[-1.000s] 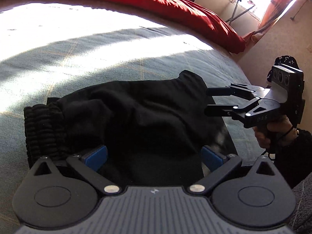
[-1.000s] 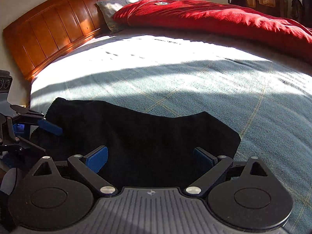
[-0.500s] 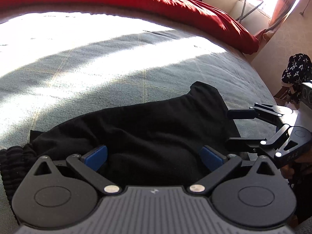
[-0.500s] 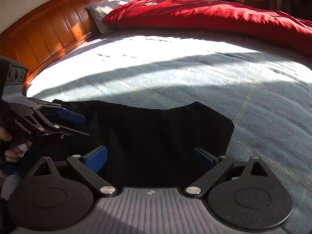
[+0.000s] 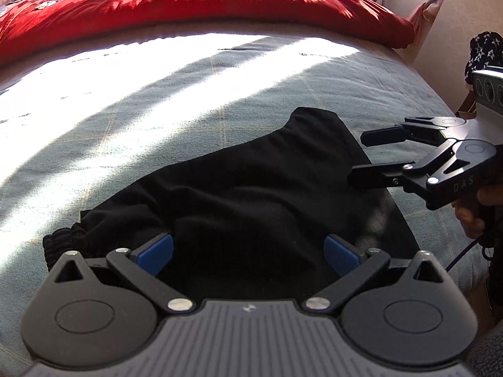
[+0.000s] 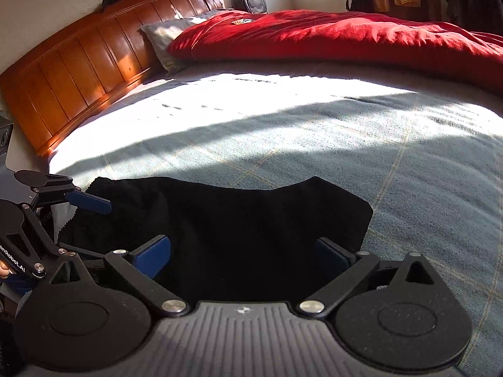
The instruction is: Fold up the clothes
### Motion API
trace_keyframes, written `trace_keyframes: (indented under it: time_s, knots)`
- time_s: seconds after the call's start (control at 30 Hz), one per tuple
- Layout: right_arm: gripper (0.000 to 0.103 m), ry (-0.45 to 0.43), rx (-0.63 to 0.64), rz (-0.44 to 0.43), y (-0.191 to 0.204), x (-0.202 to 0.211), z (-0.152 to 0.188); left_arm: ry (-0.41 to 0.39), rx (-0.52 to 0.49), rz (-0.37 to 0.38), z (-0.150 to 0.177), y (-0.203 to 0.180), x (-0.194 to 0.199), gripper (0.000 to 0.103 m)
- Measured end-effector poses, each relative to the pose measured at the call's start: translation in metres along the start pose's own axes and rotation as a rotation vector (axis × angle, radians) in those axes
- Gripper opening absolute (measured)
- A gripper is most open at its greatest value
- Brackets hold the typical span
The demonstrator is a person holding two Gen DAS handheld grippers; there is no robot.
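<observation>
Black garment [image 5: 251, 194] lies rumpled on the bed [image 5: 157, 110] near its edge, both left tongs [image 5: 248, 251] and right tongs [image 6: 242, 254] spread and empty; best to pinch matching near corners, then lift and fold evenly away.

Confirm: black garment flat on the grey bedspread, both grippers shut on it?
Not quite. The black garment lies on the grey bedspread, but the left gripper and right gripper are open, as both wrist views show.
</observation>
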State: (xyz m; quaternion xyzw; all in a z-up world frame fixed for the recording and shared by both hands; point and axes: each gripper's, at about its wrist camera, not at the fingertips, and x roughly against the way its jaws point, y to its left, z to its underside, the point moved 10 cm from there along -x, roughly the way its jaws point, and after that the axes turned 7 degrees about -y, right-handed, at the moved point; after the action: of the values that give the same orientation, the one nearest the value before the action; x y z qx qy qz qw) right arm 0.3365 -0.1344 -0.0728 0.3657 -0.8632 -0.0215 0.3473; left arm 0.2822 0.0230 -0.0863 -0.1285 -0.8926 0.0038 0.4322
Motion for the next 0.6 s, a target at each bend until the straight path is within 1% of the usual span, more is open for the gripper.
trace_keyframes:
  time_s: [0.13, 0.27, 0.37, 0.43, 0.6]
  knots:
    - [0.1, -0.003, 0.001, -0.002, 0.002, 0.004, 0.002, -0.003, -0.016, -0.009, 0.004, -0.005, 0.003, 0.102]
    - [0.1, -0.001, -0.003, 0.002, 0.003, 0.009, 0.007, -0.042, -0.084, -0.007, 0.008, -0.013, 0.012, 0.102]
    - [0.1, 0.002, -0.009, 0.005, 0.002, 0.013, 0.01, -0.068, -0.12, -0.023, 0.018, -0.014, 0.017, 0.102]
    - [0.1, 0.006, -0.012, 0.004, 0.002, 0.014, 0.013, -0.069, -0.103, -0.02, 0.028, -0.014, 0.02, 0.102]
    - [0.1, 0.022, -0.022, 0.003, 0.002, 0.016, 0.021, -0.047, 0.03, 0.073, 0.056, -0.026, 0.027, 0.102]
